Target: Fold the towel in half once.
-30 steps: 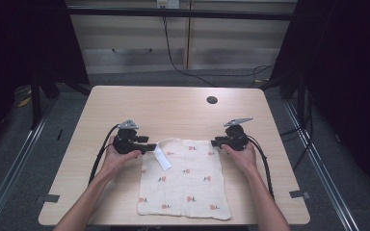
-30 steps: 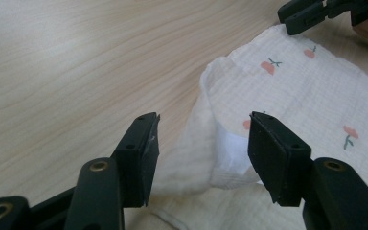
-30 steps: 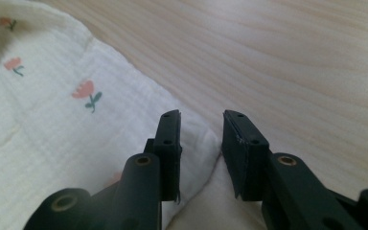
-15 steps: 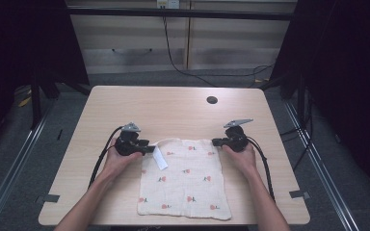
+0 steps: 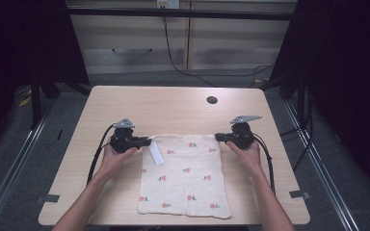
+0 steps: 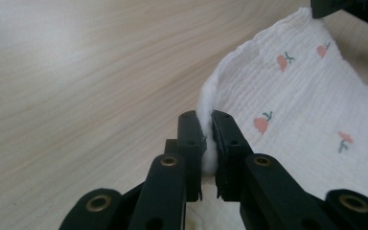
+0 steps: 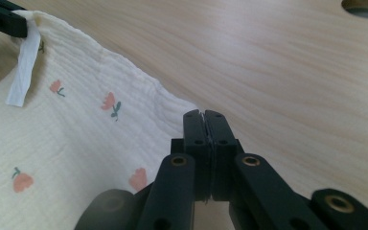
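A: What surrounds the scene?
B: A dim room with a pale wooden bench (image 5: pixel 173 108) in the middle, cabinets and a dangling cable behind it, dark curtains at both sides. A round hole (image 5: pixel 212 100) sits in the bench top toward the far right.

A: And on the left?
B: The person's left hand (image 5: pixel 117 153) holds the left gripper (image 5: pixel 144 142) at the far left corner of a cream cloth (image 5: pixel 188 178) printed with small red flowers. In the left gripper view the fingers (image 6: pixel 190 139) are pinched on a bunched fold of the cloth's edge, fabric showing between them.

A: Where does the cloth lie?
B: Flat on the bench, from between the two grippers down to the near edge. A white tag (image 5: pixel 156 154) hangs over it from the far left corner, just beside the left gripper.

A: And on the right?
B: The right hand (image 5: pixel 244 150) holds the right gripper (image 5: pixel 220 138) at the cloth's far right corner. In the right gripper view its fingers (image 7: pixel 195 136) are pressed tight together over the cloth's edge, gripping that corner.
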`<state>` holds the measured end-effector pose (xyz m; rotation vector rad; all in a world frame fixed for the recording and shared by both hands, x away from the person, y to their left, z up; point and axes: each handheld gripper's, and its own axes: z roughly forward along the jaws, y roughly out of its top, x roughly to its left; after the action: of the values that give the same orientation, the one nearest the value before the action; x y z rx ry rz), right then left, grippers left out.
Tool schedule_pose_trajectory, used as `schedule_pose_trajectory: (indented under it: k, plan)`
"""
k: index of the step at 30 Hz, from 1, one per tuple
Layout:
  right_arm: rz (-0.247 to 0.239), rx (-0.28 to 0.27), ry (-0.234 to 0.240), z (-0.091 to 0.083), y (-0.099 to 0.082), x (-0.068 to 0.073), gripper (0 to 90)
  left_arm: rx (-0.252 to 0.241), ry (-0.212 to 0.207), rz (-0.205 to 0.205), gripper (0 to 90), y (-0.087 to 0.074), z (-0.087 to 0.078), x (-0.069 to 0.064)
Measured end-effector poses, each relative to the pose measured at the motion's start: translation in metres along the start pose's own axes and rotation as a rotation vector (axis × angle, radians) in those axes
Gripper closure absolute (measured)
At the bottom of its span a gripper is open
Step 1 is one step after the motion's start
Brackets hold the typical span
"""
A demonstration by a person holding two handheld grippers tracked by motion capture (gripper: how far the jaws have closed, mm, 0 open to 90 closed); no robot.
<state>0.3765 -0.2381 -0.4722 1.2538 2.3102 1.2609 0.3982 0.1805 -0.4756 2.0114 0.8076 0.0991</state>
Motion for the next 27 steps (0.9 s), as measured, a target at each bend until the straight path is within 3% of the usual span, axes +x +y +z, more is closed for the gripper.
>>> schedule_pose_trajectory:
  k: [4, 8, 13, 27]
  plan:
    - [-0.002, -0.033, -0.001, -0.010, 0.008, 0.002, 89.3, -0.019, -0.001, 0.009, 83.0, 0.008, -0.006, -0.002]
    - [-0.019, -0.060, -0.005, -0.021, 0.019, 0.005, 89.3, -0.076, -0.032, -0.033, 83.0, 0.015, -0.012, -0.001]
    - [-0.029, -0.101, -0.013, -0.032, 0.028, 0.006, 89.3, -0.099, -0.039, -0.026, 83.1, 0.023, -0.017, -0.004]
    - [-0.058, -0.196, -0.015, -0.056, 0.063, 0.014, 89.4, -0.151, -0.005, 0.048, 83.1, 0.063, -0.042, -0.015]
